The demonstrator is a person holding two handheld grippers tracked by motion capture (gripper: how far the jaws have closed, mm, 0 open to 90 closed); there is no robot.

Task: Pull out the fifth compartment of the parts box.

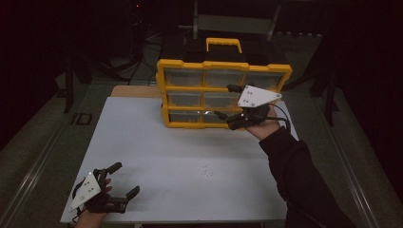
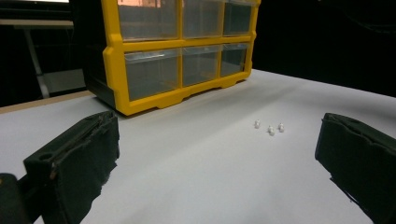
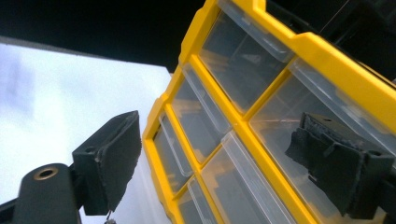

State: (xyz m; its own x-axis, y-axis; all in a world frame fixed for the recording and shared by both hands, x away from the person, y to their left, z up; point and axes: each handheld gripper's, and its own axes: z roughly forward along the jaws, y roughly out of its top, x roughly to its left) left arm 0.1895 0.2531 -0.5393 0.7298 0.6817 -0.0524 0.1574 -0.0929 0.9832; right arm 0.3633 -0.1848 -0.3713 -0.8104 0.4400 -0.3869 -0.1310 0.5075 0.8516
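Observation:
A yellow drawer organizer [image 1: 223, 92] with clear drawers and a carry handle stands at the back of the white table [image 1: 157, 156]. My right gripper [image 1: 225, 102] is open right in front of its lower right drawers [image 3: 224, 140], one jaw high and one low. Three small white pieces [image 1: 206, 171] lie on the table in front of the cabinet, and in the left gripper view they [image 2: 270, 127] sit ahead between the jaws. My left gripper [image 1: 124, 179] is open near the table's front left corner, holding nothing.
The organizer [image 2: 173, 51] also rises at the far side in the left gripper view. A brown board [image 1: 135, 91] shows behind the table's back left edge. Dark stands and a shelf fill the background. Metal rails run along both sides of the table.

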